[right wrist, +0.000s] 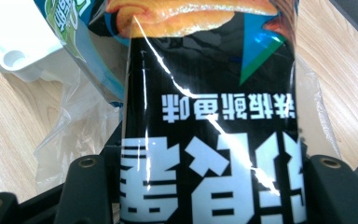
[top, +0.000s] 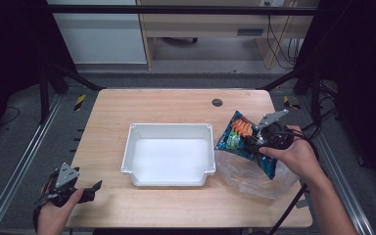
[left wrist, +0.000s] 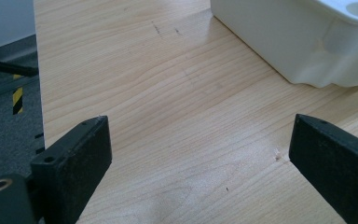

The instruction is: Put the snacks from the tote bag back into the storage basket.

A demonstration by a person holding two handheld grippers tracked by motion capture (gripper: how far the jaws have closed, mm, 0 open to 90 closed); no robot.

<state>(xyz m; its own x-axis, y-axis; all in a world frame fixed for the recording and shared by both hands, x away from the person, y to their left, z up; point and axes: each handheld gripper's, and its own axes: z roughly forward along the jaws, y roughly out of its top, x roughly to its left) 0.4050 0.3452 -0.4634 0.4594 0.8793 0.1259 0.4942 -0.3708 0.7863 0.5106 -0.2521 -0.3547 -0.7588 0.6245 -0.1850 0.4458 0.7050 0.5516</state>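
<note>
Snack bag (top: 243,139), blue and black with orange printing, sits clamped between the jaws of the right tongs (top: 260,138), which grip it by one end so the rest hangs free toward the white tray (top: 169,131). In the right gripper view the glossy bag (right wrist: 209,116) stands between the two black jaws, its lettering upside down, held off the bench (top: 176,105) rather than resting on it. Directly beneath it lies a crumpled clear plastic bag (top: 254,176), just beside the tray's right wall; the grip at the end looks chosen so the bag can be carried sideways over the rim and let go into the tray, which has nothing in it. Left tongs (top: 90,190) wait near the bench's front left corner, jaws spread wide over bare wood, gripping nothing, well apart from the work and seemingly kept out of the way.
</note>
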